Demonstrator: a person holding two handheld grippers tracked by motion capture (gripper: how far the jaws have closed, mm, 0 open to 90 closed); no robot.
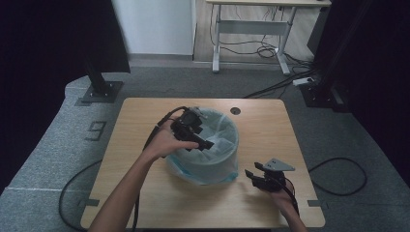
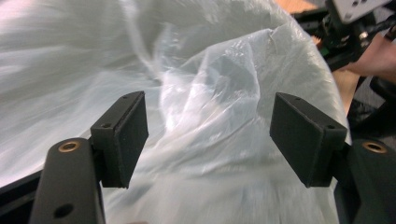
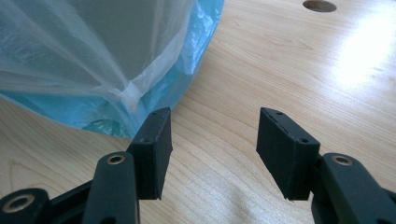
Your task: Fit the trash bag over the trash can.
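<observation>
A round bin [image 1: 205,162] lined with a thin pale plastic bag [image 1: 220,126] stands in the middle of the wooden table [image 1: 261,130]. My left gripper [image 1: 200,141] hangs over the bin's mouth, reaching into it from the left, open with nothing between its pads. In the left gripper view the crumpled bag lining [image 2: 219,102] lies just beyond the open left gripper [image 2: 210,135]. My right gripper [image 1: 255,175] rests low at the bin's right front, open and empty. The right gripper view has the right gripper [image 3: 212,149] over bare wood, with the bag's blue-tinted lower edge [image 3: 154,88] close on the left.
A round cable hole [image 1: 235,110] sits near the table's far edge. Cables trail off both sides of the table onto the grey carpet. A desk frame [image 1: 251,34] stands at the back, and dark stands flank the table.
</observation>
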